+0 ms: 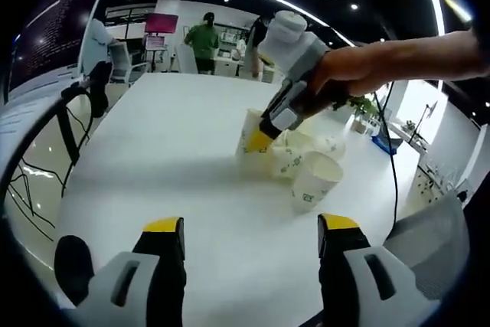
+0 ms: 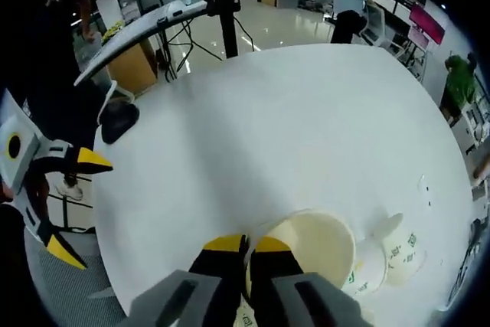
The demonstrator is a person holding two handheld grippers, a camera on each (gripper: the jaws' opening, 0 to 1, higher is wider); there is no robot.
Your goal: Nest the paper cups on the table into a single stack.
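Green cup print unreadable.

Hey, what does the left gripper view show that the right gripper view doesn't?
Left gripper view alone: the left gripper, open over bare table, and the person's hand holding the right gripper from outside.

Right gripper view alone: down into the upright cup, whose rim the right gripper pinches, and a dark object at the table edge.

Both: the white table, the cluster of paper cups, and a person in green in the background.
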